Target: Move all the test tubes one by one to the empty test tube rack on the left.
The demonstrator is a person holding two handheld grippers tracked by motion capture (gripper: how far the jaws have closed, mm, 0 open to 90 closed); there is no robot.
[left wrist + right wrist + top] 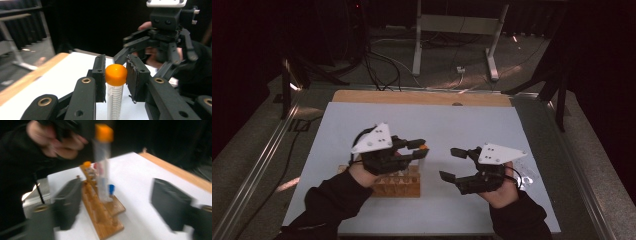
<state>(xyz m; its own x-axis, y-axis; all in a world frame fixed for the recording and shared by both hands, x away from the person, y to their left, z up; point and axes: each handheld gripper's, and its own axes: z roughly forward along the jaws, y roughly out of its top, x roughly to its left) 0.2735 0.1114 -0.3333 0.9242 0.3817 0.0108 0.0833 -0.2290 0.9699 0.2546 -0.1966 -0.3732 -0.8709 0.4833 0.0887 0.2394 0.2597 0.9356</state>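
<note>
the left tongs [115, 75] pinch the orange-capped tube [115, 95] at centre frame, the right tongs [451, 164] spread empty, so next it lowers into the wooden rack [399, 186].

Premises: a laboratory-style recording bay. A white-surfaced worktop [472, 125] with a wooden edge at 12 o'clock stands on a grey floor, flanked by metal rails [259, 160] at 9 and 3 o'clock. Black curtains close off the surroundings. At 12 o'clock, beyond the worktop, stands the frame of a white height-adjustable desk [457, 30], with loose cables [382, 65] on the floor at 11 o'clock. On the worktop at 6 o'clock sits a wooden rack [404, 186] carrying capped sample tubes [102, 165].
</note>
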